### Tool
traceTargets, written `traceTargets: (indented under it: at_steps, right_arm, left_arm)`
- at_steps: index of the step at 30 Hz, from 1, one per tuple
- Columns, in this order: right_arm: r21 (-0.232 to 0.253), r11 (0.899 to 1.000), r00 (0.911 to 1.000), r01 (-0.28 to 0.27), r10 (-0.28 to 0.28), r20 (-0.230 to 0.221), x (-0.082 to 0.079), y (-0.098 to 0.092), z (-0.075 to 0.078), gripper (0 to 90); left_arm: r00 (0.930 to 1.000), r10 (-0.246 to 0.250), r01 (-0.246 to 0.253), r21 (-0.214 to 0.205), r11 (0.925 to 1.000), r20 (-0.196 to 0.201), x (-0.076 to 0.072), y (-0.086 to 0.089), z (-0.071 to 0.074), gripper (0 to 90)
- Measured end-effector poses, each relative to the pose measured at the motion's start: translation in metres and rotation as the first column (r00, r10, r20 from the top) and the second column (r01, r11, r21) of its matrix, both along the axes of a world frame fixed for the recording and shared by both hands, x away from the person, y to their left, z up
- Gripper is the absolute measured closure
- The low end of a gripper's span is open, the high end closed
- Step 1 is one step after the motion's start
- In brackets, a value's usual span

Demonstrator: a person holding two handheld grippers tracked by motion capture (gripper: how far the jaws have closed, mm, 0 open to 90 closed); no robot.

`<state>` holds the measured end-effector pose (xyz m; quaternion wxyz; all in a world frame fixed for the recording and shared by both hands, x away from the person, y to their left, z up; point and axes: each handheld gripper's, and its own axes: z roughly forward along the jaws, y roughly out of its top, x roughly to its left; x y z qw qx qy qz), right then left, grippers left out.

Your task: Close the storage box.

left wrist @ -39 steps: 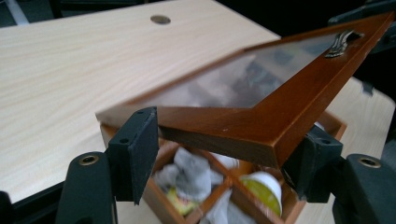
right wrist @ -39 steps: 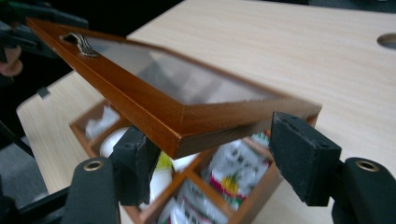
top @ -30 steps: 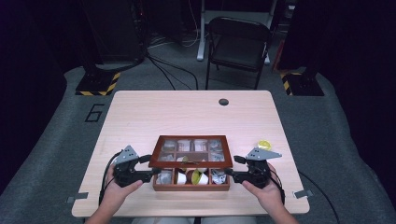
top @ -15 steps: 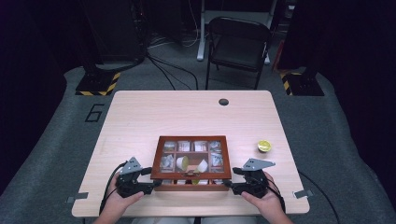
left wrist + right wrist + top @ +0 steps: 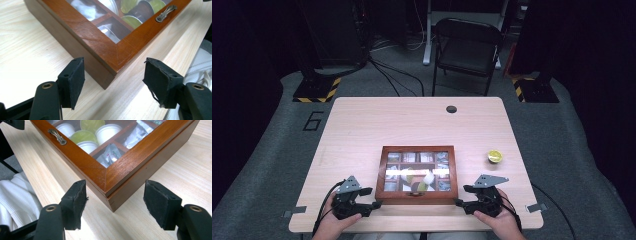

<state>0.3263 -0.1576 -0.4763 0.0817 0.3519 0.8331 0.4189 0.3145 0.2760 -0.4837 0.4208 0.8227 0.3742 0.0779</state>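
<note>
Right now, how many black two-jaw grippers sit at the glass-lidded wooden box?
2. The left gripper sits at the wooden box's near-left corner, the right gripper at its near-right corner; both jaws open.

One sign can be read: a large dark numeral "6" [image 5: 313, 120] painted on the grey floor [image 5: 272, 150] just left of the surface's [image 5: 362, 125] far left corner (seen from the high view); the packets inside the box carry no legible print

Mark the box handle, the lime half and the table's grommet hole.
handle [image 5: 166, 12], left gripper view, middle of the metal pull.
lime half [image 5: 495, 156], high view, cut face.
grommet hole [image 5: 451, 109], high view, its centre.
</note>
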Motion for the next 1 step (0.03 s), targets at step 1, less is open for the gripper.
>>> traceTargets:
  at_steps: [1]
  right_arm:
    - [0.005,1.0,1.0,0.002,-0.002,0.002,-0.0002,-0.0001,0.0005,33.6]
  left_arm:
    - [0.9997,0.023,-0.023,-0.007,0.9997,0.008,0.0002,0.0015,-0.0002,32.4]
